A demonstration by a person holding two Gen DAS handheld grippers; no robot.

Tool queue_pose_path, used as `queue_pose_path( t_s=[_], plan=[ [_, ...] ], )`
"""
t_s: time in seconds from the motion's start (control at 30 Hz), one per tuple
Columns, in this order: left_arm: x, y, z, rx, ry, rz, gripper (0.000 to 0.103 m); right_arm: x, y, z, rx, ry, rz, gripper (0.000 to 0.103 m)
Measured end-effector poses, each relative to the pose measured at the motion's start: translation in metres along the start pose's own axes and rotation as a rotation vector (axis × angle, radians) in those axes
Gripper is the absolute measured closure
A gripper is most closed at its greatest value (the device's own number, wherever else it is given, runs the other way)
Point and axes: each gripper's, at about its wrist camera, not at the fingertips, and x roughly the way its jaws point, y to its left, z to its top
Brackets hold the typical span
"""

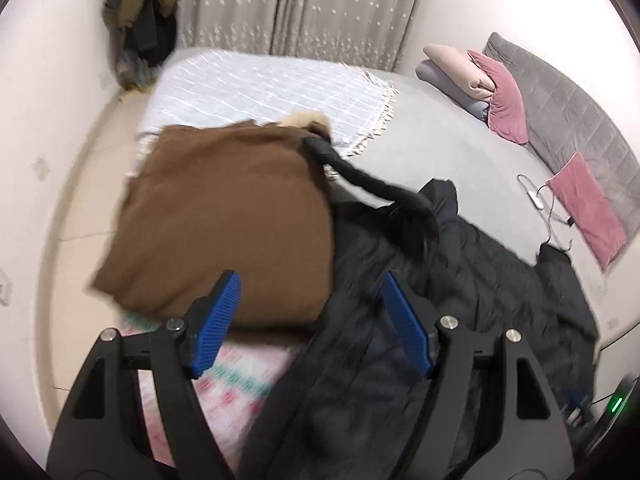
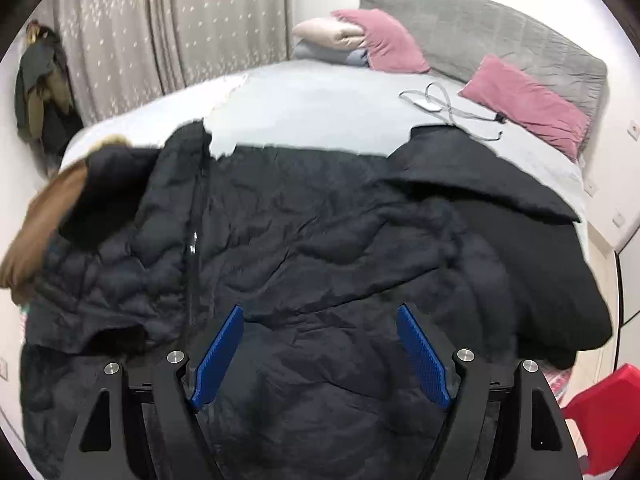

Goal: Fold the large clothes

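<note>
On the bed (image 2: 320,104), near edge, a black coat (image 2: 304,240) lies spread and rumpled, zip running up its left part. A dark sleeve or flap (image 2: 492,196) is thrown over its right side. Beside it to the left sits a brown coat (image 1: 224,220), already folded into a block, fur trim at the far end. A black strip (image 1: 372,184), maybe a belt or fur edge, runs from the brown block over to the black coat.

Risks, my judgement: that strip could snag and pull the brown block apart if the black coat gets dragged. Puffy, slippery fabric may slide out of a shallow pinch. The coat hangs near the bed edge, so a hard tug could send it to the floor. A cable (image 2: 448,108) lies further up the bed, well apart, low risk.

Left hand-held gripper (image 1: 310,304): jaws wide, nothing between them, hovering over the seam where the brown and black coats meet, touching neither as far as I can see. Right hand-held gripper (image 2: 320,336): jaws wide, empty, over the black coat's lower middle, no contact visible. Both views are motion-blurred.
</note>
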Motion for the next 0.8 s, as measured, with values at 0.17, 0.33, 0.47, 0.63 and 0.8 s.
queue_pose_path(
  t_s=[0.17,0.33,0.47,0.63,0.8],
  plan=[
    [0.081,-0.014,0.045,-0.12,0.107,-0.105,0.029,0.019,0.003,-0.004,-0.033,0.007,-0.027,0.023],
    [0.142,-0.023,0.076,-0.245,0.154,-0.173,0.029,0.031,-0.005,-0.01,-0.035,0.028,-0.048,0.023],
    [0.178,-0.023,0.087,-0.309,0.201,-0.154,0.029,0.034,-0.005,-0.013,-0.035,0.034,-0.037,0.023],
    [0.208,-0.011,0.083,-0.402,0.191,-0.055,0.043,0.029,0.003,-0.016,-0.053,0.015,-0.03,0.023],
    [0.201,-0.008,0.079,-0.398,0.14,-0.046,0.094,0.029,0.0,-0.016,-0.03,0.015,-0.015,0.023]
  ],
)
